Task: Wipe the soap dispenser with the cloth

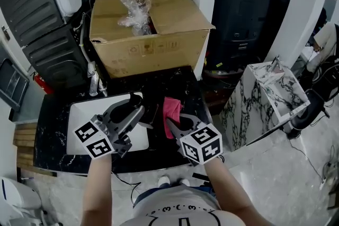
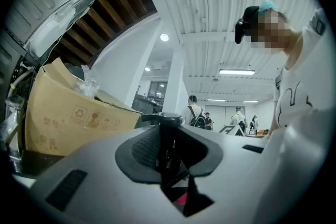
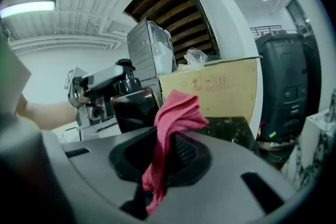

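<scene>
My right gripper (image 3: 160,152) has its jaws closed on the pink cloth (image 3: 176,113); the cloth stands up out of them in a crumpled fold, with a thin tail hanging below the pads; just behind and to the left of the cloth is the dark soap dispenser (image 3: 134,107), upright, its black pump on top; my left gripper (image 3: 107,81) grips it up by the pump, my forearm (image 3: 44,113) trailing off to the left; beyond sits a cardboard box (image 3: 220,86) with crinkled plastic wrap (image 3: 195,56) on top; below it is the black speckled counter (image 3: 231,131); a dark machine (image 3: 291,86) stands at the right.
</scene>
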Tool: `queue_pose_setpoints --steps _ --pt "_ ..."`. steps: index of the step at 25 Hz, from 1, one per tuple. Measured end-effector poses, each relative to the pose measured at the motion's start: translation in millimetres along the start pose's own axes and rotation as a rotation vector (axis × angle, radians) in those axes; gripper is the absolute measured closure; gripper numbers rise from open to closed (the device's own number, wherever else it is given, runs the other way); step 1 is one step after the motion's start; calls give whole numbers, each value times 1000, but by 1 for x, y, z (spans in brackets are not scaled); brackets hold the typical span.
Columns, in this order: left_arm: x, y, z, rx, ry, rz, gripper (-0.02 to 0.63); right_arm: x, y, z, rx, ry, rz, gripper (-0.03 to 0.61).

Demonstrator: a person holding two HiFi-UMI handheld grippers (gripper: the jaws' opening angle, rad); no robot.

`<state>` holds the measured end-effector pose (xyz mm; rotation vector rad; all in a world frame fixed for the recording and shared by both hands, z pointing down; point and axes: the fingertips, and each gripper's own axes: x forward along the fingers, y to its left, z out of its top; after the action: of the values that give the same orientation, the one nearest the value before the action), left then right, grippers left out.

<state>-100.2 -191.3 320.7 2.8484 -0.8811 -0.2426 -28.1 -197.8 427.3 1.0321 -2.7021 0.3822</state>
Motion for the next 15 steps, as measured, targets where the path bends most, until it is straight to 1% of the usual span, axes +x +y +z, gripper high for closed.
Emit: queue_pose_setpoints --steps 2,4,7,9,12,15 --pt "0 -5 -2 12 3 -17 522 0 -5 -11 -7 30 -18 525" --pt "0 -15 -5 38 13 -53 522 -2 -9 -18 -5 41 -20 525" --pt "0 -33 -13 106 56 -115 522 -10 -14 -17 -9 19 8 525" --pt "0 -43 -18 163 94 -150 523 -17 -13 -8 -9 -28 69 525" --pt "-1 -54 -24 237 144 -178 522 -28 -6 13 -30 -102 204 525" --pt "-1 -59 -25 274 171 -195 523 -35 7 30 -56 -144 351 525"
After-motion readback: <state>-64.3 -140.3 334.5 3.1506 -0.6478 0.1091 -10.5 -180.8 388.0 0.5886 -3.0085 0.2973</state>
